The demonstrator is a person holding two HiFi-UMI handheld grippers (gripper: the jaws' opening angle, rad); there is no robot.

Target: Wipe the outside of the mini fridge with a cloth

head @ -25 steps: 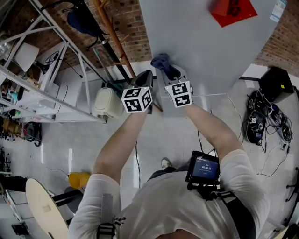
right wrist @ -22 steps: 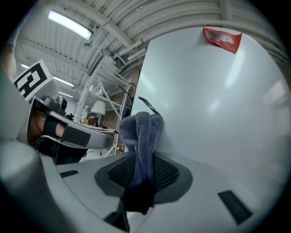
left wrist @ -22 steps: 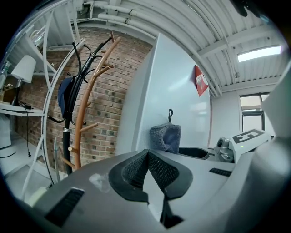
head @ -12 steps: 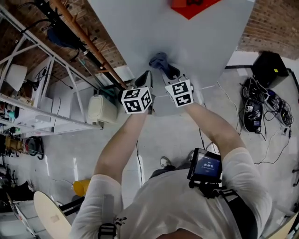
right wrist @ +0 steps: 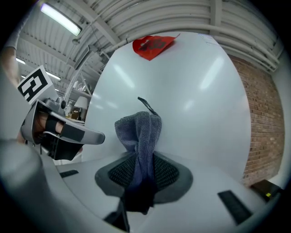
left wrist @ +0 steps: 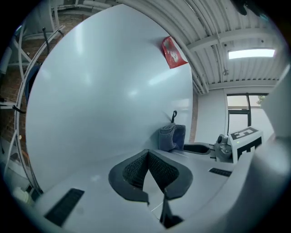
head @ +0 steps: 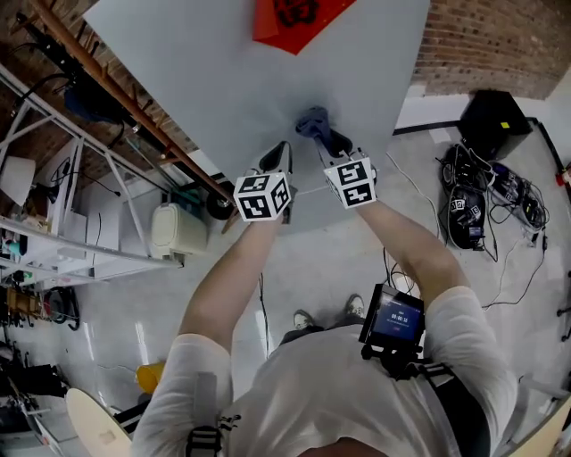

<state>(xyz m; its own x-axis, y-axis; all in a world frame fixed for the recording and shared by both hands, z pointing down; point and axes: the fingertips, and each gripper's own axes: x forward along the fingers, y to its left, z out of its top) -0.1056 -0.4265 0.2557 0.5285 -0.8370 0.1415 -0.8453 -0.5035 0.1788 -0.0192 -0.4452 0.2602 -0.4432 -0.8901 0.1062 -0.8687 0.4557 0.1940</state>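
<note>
one blue-grey cloth [right wrist: 138,132] is pinched between the closed jaws of the right gripper [right wrist: 142,175], its bunched free end lying against the pale grey face of the mini fridge [head: 268,98], well below a red paper square [head: 294,20] stuck on that face. the left gripper [left wrist: 150,170], just beside the right one, has its jaws together with nothing between them. around the fridge: brick wall [head: 482,40] behind, metal rack [head: 80,241] to the left, cables [head: 486,201] on the floor to the right.
</note>
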